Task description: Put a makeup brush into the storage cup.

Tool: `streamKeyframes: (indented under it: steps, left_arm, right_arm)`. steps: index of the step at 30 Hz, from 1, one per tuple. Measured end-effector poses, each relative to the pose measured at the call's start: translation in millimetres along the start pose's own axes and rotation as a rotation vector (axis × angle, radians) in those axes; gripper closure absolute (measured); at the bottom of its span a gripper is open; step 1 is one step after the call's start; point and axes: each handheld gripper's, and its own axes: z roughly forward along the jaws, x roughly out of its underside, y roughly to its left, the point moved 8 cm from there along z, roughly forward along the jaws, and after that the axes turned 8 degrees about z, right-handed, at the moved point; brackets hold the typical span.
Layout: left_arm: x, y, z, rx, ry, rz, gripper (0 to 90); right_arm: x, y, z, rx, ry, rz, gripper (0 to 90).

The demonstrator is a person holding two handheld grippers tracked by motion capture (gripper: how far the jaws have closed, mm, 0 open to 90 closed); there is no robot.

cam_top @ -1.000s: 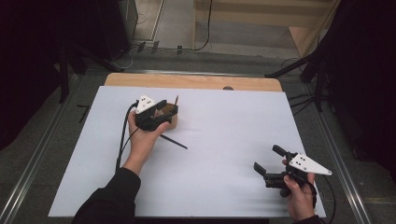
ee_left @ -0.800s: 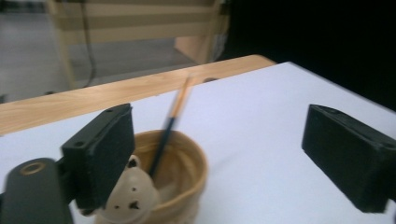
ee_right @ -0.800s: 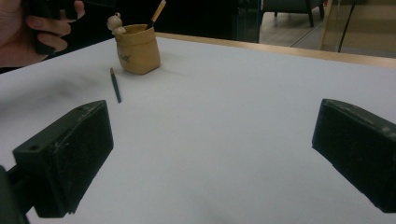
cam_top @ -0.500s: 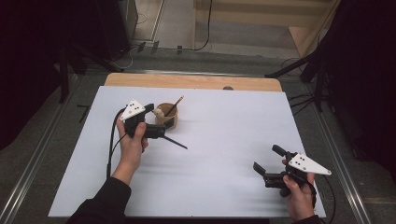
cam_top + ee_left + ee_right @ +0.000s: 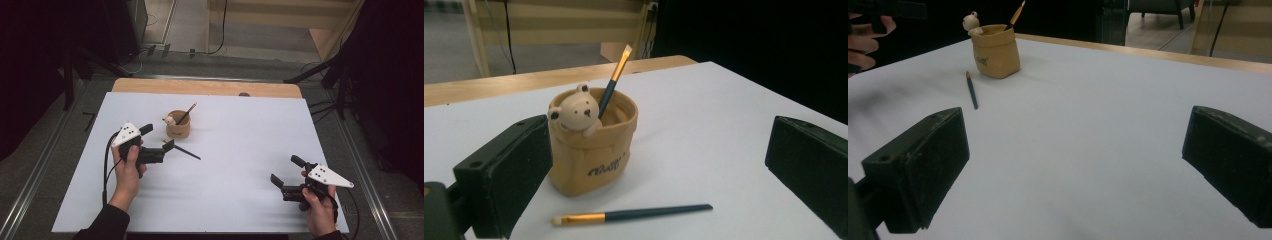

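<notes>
Left gripper [image 5: 160,142] backed off left, jaws just opened, empty; right gripper [image 5: 282,182] apart too. Brush [image 5: 634,215]: light, thin, slippery; grip mid-handle.

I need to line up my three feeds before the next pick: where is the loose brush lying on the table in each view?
High view: the loose brush lies left of centre, just below the bear holder.
Left gripper view: it lies low in the middle, in front of the holder.
Right gripper view: upper left, left of the holder.
Shared landmark: the bear holder.
</notes>
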Motion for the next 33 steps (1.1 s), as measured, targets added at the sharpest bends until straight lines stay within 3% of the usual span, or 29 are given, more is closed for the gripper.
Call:
streamKeyframes:
  steps: [3, 12, 21, 33]
  left_arm:
    - [5.4, -1.5, -9.3, -0.002, 0.005, 0.012, 0.0]
    - [19.2, -7.5, -34.1, 0.005, -0.004, -0.004, 0.0]
    - [27.7, -9.9, -60.0, -0.021, -0.004, 0.02, 0.0]
    - [36.7, -7.5, -89.4, -0.042, -0.012, 0.013, 0.0]
  right_arm:
    - [0.5, -0.2, -0.4, 0.002, 0.002, -0.004, 0.0]
    - [0.2, 1.0, 0.5, 0.004, 0.003, -0.006, 0.0]
    - [0.3, 0.6, -0.6, 0.01, 0.005, -0.015, 0.0]
    - [-1.1, 0.2, 0.0, 0.015, 0.0, -0.022, 0.0]
